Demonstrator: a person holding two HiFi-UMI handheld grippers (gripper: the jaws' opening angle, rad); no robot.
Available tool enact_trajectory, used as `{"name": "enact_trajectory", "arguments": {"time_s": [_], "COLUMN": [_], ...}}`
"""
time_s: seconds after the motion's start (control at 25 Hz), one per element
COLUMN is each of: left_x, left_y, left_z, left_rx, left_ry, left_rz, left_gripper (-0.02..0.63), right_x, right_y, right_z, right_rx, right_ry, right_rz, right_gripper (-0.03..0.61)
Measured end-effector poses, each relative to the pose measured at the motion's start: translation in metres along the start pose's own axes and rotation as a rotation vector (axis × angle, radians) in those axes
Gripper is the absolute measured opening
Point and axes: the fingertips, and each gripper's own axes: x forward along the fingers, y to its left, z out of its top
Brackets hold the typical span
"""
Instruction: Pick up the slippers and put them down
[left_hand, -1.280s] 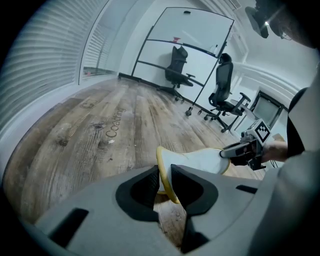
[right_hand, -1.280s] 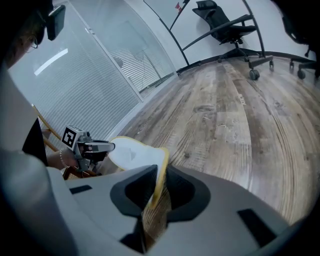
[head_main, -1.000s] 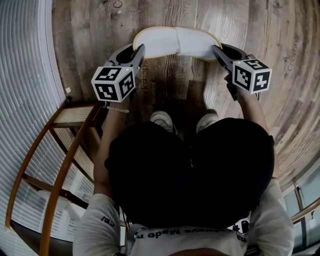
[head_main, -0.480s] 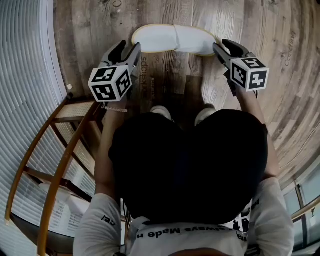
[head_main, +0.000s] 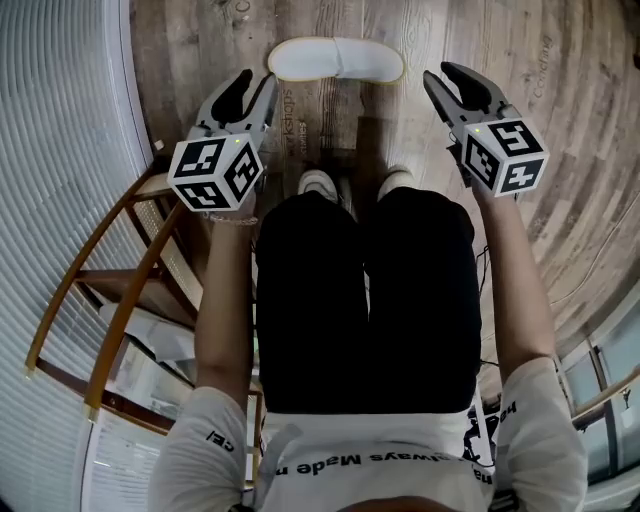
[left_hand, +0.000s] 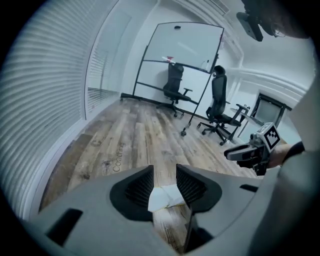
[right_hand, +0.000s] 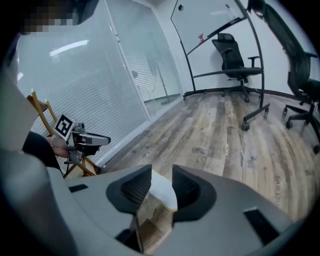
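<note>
The pair of white slippers (head_main: 335, 60) lies stacked flat on the wood floor, ahead of the person's shoes (head_main: 320, 183). My left gripper (head_main: 258, 80) hangs above the floor, left of the slippers and clear of them. It is open; its jaws have just opened wide, then narrowed a little, with nothing between them. My right gripper (head_main: 440, 74) is raised to the slippers' right, also open after the same opening and slight narrowing. In the left gripper view the slippers (left_hand: 164, 196) show far below through the gap; likewise the slippers (right_hand: 162, 192) in the right gripper view.
A wooden chair (head_main: 110, 290) stands at my left against a wall of blinds (head_main: 60, 120). Black office chairs (left_hand: 220, 107) and a whiteboard (left_hand: 185, 45) stand across the room. Wood floor (head_main: 560, 150) stretches to the right.
Both grippers let go of the slippers' ends and rose well above the floor as the person straightened up. The slippers stay flat on the floor.
</note>
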Motion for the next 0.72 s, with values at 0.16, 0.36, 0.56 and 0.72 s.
{"name": "enact_trajectory", "arguments": {"time_s": [0.16,0.36,0.56,0.72], "left_x": [-0.054,-0.124,-0.197,-0.258], "left_y": [-0.037,-0.089,-0.133,-0.174], "left_z": [0.048,0.11,0.171,0.223], "left_rx": [0.006,0.011,0.001,0.047], "left_ry": [-0.057,-0.103,-0.175,-0.211], "left_rz": [-0.008,-0.014,-0.031,-0.042], "left_gripper": [0.11,0.081,0.053,0.034], "right_x": [-0.056,-0.131,-0.206,-0.265], "right_y": [0.039,0.085,0.134,0.168], "right_z": [0.054,0.12,0.181,0.224], "right_rx": [-0.027,-0.08,-0.109,-0.152], "right_ry": [-0.072,-0.126,-0.188,-0.204], "right_rz": [0.013,0.027,0.047,0.067], "right_gripper": [0.112,0.091,0.058,0.049]}}
